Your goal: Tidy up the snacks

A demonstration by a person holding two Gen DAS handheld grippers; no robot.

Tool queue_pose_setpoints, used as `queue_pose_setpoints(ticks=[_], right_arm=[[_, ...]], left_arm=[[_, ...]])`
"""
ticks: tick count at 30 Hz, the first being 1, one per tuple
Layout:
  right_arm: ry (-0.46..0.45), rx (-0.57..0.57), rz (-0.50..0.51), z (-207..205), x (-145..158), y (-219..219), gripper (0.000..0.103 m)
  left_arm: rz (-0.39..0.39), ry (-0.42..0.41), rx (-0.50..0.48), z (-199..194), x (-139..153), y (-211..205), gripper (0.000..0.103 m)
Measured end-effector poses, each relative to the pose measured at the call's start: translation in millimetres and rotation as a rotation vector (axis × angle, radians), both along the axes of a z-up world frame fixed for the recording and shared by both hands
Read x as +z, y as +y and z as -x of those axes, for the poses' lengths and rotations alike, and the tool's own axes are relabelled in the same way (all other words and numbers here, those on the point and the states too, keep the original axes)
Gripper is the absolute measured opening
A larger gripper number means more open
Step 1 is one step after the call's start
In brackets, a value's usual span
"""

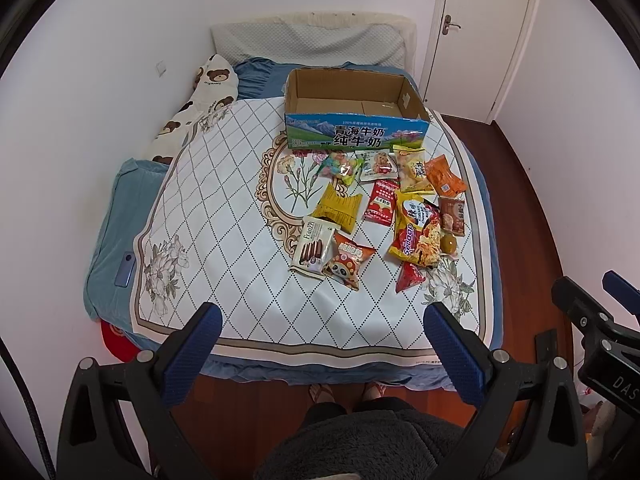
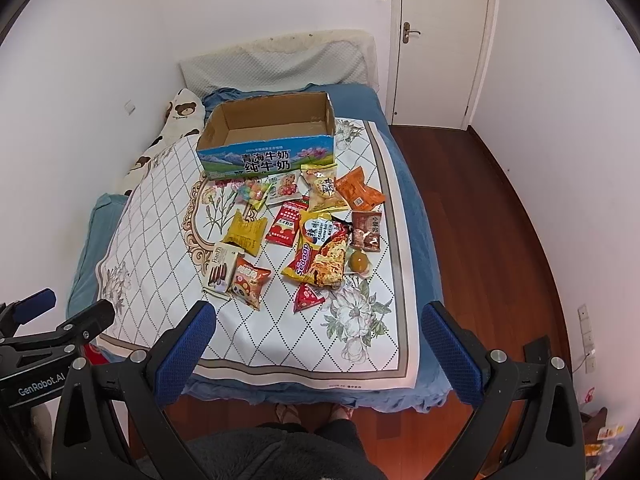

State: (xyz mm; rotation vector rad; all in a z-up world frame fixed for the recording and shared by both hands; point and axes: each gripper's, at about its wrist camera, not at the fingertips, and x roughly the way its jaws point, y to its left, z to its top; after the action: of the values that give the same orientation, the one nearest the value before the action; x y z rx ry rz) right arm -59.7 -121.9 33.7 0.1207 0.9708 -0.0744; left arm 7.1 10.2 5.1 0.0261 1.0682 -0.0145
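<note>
Snack packets (image 1: 360, 216) scattered on bed (image 1: 224, 240), just in front of empty milk carton box (image 1: 356, 132). Left claw (image 1: 322, 344) and right claw (image 2: 318, 342) held above bed's near edge, fingers spread apart, gripping nothing. Phone (image 1: 125, 270) visible in left view only.

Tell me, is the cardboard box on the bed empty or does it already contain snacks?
Empty. The cardboard box shows only its bare brown floor in both views; all snack packets lie outside it on the bed cover.
</note>
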Motion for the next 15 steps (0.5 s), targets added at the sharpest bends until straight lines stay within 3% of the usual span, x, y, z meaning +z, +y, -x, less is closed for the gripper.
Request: queue_pose_setpoints(ticks=[9,13,15], right_arm=[[0.013,-0.002,-0.014,-8,-6,1,0.103],[0.038,-0.016,-0.038,-20,-19,-4,0.103],[0.061,-0.022,-0.07,-31,-28,-8,0.103]], left_arm=[[0.017,0.018,0.007,-9,-6,4,0.103],[0.043,0.054,0.023,-37,-22,13,0.103],[0.012,0.064,0.028,-52,-35,18,0.103]])
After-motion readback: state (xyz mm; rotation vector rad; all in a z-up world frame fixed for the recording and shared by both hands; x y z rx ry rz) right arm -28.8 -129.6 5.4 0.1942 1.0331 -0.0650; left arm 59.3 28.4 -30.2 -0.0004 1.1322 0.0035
